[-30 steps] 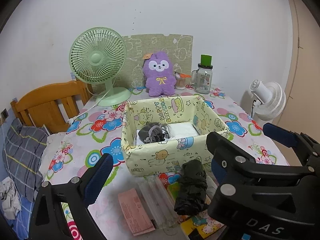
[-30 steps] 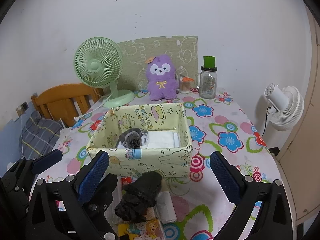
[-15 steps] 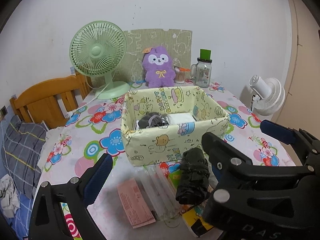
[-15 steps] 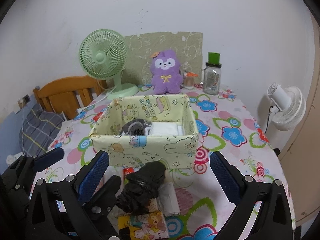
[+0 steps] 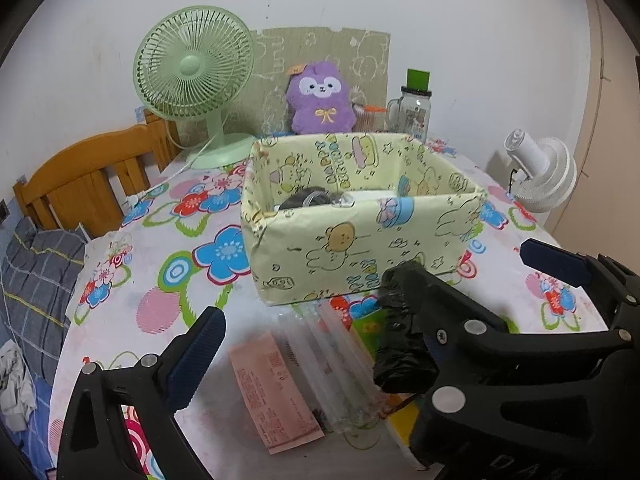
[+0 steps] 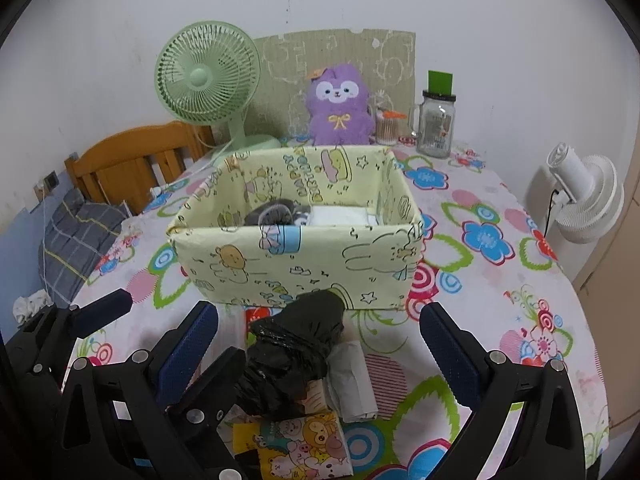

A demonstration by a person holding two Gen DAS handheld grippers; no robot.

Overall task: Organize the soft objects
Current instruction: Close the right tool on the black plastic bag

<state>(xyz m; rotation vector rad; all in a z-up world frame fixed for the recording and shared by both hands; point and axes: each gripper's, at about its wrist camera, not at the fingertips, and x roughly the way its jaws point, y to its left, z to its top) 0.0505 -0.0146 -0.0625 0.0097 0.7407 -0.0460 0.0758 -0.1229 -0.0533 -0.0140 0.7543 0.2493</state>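
Note:
A rolled black soft bundle point(image 5: 400, 360) point(image 6: 292, 356) lies on the flowered table just in front of a yellow cartoon box point(image 5: 360, 252) point(image 6: 296, 260). In the box are a dark grey item point(image 6: 272, 212) and a white folded one point(image 6: 340, 216). My right gripper point(image 6: 318, 340) stands open with the bundle between its fingers, not clamped. My left gripper point(image 5: 320, 344) is open too, low over the table to the bundle's left. Its right side is hidden behind the right gripper. A purple plush point(image 5: 322, 100) point(image 6: 340, 108) sits upright behind the box.
A pink slip point(image 5: 272, 392) and clear plastic sleeves point(image 5: 336, 360) lie near the front edge, with a white packet point(image 6: 352, 376) and a cartoon packet point(image 6: 304, 440). At the back stand a green fan point(image 5: 196, 72) and a glass jar point(image 6: 436, 124). A white fan point(image 6: 588, 200) is right, a wooden chair point(image 5: 80, 184) left.
Both grippers have dropped lower and nearer the table, so less of the box's inside shows. The black bundle lies where it was and both grippers stay open.

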